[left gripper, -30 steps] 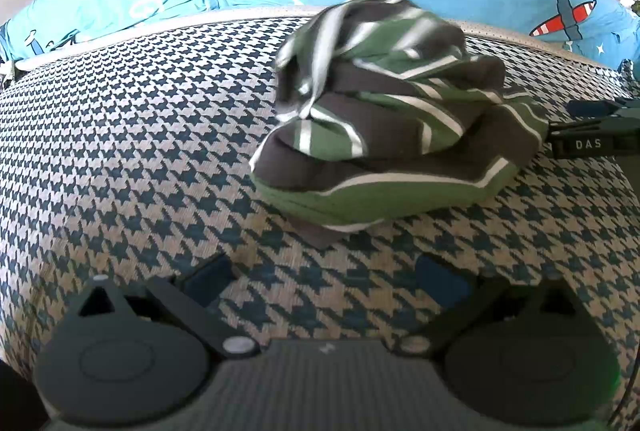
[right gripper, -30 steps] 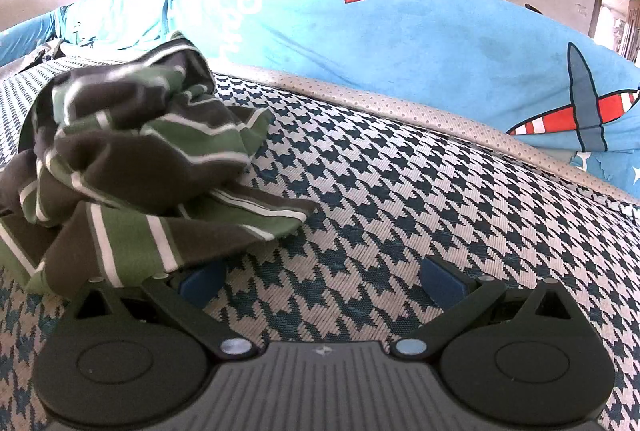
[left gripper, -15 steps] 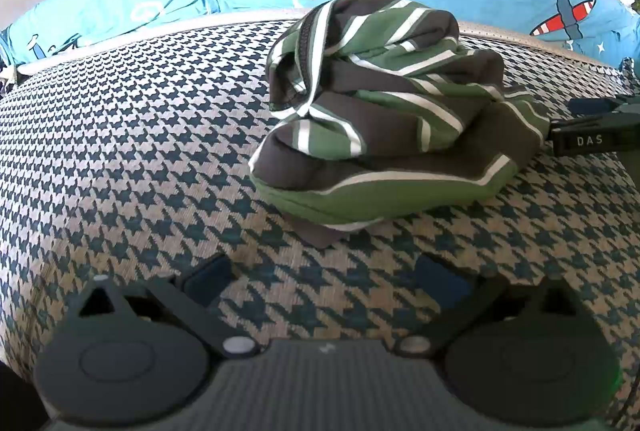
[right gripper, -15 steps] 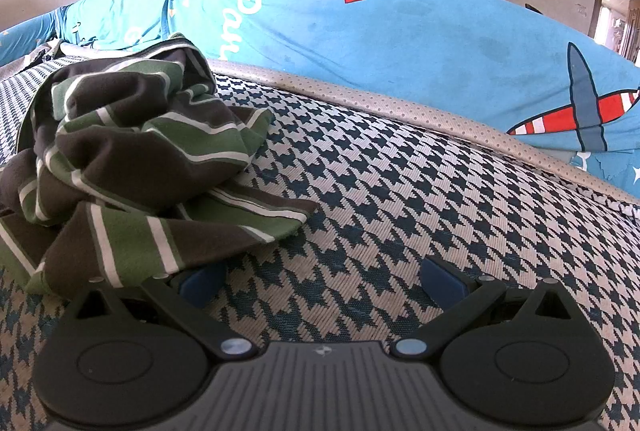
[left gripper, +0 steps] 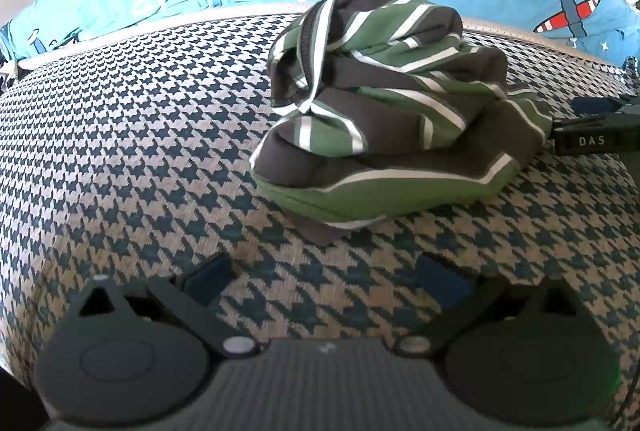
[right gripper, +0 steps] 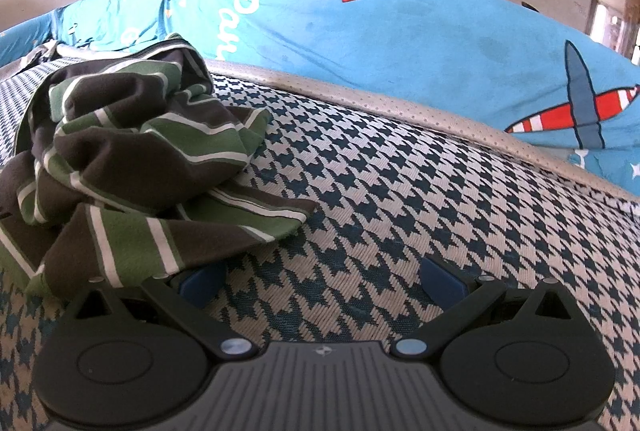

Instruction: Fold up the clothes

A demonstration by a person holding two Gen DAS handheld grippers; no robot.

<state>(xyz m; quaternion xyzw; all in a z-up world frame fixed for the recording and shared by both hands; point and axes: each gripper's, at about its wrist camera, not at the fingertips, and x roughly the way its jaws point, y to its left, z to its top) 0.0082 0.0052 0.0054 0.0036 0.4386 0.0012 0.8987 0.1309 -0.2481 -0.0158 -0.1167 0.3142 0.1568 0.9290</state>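
Houndstooth fabric in dark teal and cream covers the bed (left gripper: 132,135), which fills most of both wrist views. Behind it lies a bright blue quilt (right gripper: 400,43) printed with white script, a red patch and a red-and-white striped plane, bunched along the far edge of the mattress.

On the houndstooth cover sits the striped garment (left gripper: 384,119), green and dark brown with thin white lines, crumpled into a loose heap and not yet folded. In the right wrist view the same heap (right gripper: 128,167) lies to the left, with one flat corner trailing toward the middle of the cover.

Left gripper (left gripper: 324,275): its fingers (left gripper: 208,273) are spread wide, released, holding nothing, resting low over the bare cover just in front of the garment's near edge. Right gripper (right gripper: 320,279): its fingers (right gripper: 440,281) are also spread wide and empty; the left blue pad sits just beside the garment's lower edge, and whether it touches the cloth cannot be told. In the left wrist view the right gripper's dark body, lettered "DAS", shows at the garment's right side.
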